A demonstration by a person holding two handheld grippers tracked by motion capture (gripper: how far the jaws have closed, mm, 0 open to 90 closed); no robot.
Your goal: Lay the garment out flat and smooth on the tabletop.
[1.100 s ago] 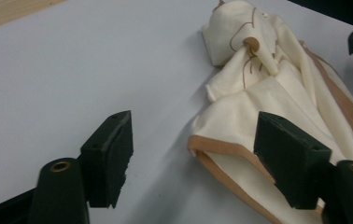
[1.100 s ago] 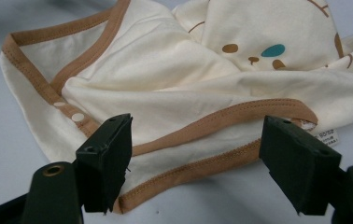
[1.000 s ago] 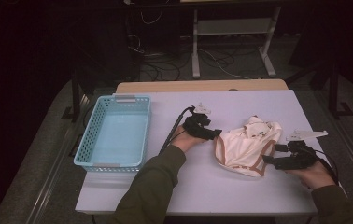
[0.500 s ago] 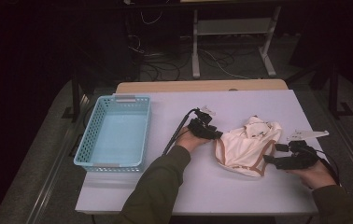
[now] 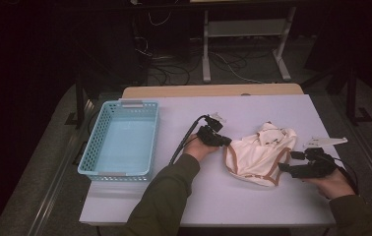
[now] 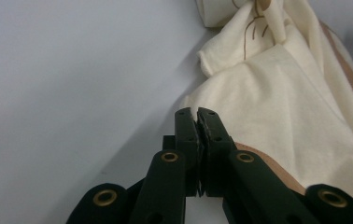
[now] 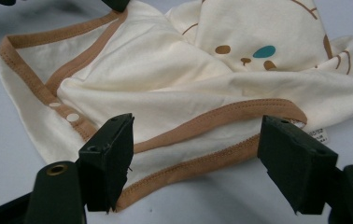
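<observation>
One basket, one garment, my two grippers.

Left of the cream garment sits one blue basket. My left gripper has just closed, jaws pressed together at its left edge. My right gripper stands spread around the brown-trimmed hem; the small label's print is unreadable.

Overhead view faces forward; both claw cameras closely share the garment.

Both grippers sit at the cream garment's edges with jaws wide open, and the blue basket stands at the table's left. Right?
Not quite: the left gripper is shut at the cream garment, per the left gripper view. The right gripper stands open; the blue basket is left.
</observation>
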